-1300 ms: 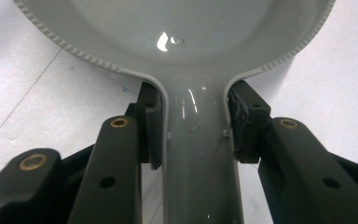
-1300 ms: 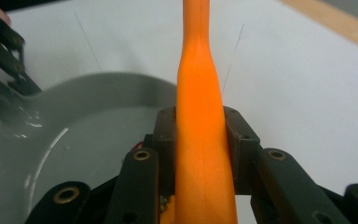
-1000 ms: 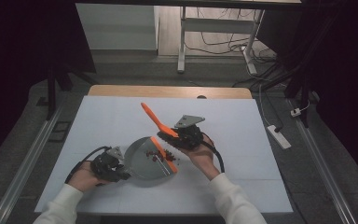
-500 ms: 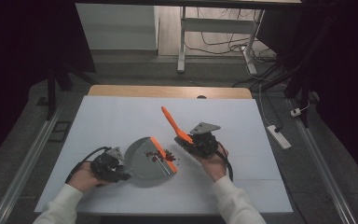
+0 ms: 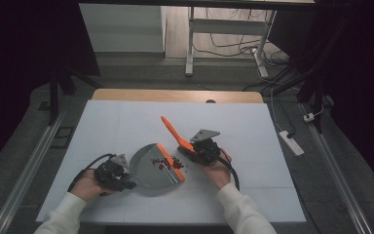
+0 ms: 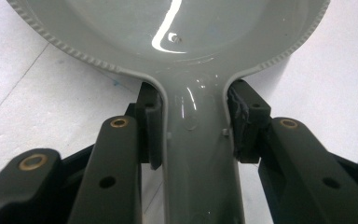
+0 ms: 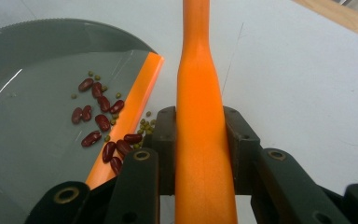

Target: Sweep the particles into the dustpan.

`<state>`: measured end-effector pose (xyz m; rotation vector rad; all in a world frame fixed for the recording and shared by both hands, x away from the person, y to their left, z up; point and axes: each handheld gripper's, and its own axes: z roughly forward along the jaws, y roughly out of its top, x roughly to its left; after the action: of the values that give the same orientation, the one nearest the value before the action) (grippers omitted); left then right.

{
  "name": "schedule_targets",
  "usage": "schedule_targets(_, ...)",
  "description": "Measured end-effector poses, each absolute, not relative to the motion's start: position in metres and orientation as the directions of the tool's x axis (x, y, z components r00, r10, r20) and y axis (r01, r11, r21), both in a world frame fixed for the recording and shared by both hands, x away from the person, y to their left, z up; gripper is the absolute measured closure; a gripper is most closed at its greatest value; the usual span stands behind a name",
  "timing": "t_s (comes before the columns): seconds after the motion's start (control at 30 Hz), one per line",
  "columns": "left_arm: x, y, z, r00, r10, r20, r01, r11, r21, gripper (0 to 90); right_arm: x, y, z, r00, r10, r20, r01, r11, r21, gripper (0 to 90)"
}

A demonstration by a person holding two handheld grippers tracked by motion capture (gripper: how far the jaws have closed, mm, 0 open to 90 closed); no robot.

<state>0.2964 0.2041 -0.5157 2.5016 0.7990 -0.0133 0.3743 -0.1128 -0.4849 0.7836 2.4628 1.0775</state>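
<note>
Sweeping appears to be the step in hand: compared with a second ago, the right tool [image 5: 191, 150] has been carried from above the middle of the surface [image 5: 126, 117] down and to the right, so that the orange brush [image 5: 173, 130] it grips now meets the surface just beside the orange lip of the dustpan [image 5: 148, 170]. Red beans [image 7: 101, 122] and small green ones are now seen lying inside the pan, with a few more [image 7: 145, 124] left just outside the lip, so the sweep is judged partly done. The brush handle is clamped between the right tool's jaws and slants up and away toward the far left. The left tool [image 5: 125, 179] has stayed low at the near left, its jaws closed on the grey dustpan handle [image 6: 198, 154], the pan held flat on the surface with its lip facing the brush. Both forearms enter from the near edge in white sleeves [image 5: 63, 214].
</note>
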Motion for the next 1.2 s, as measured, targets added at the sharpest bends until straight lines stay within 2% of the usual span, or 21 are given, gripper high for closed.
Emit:
schedule_targets(0.8,0.295,0.202,-0.517,0.830,0.536,-0.158,0.541,-0.701,0.465,62.0,0.362,-0.083,-0.493,-0.841,0.540,-0.036,0.331,0.566,0.754,70.2)
schedule_targets(0.93,0.295,0.202,-0.517,0.829,0.537,-0.158,0.542,-0.700,0.465,62.0,0.360,-0.081,-0.490,-0.858,0.513,0.029,0.344,0.533,0.773,70.3)
schedule_targets(1.07,0.295,0.203,-0.517,0.830,0.536,-0.156,0.540,-0.702,0.465,62.0,0.357,-0.077,-0.486,-0.883,0.467,0.048,0.318,0.519,0.794,70.3)
schedule_targets(1.2,0.295,0.203,-0.517,0.830,0.535,-0.157,0.540,-0.701,0.465,62.0,0.358,-0.085,-0.478,-0.862,0.507,0.008,0.300,0.497,0.814,70.3)
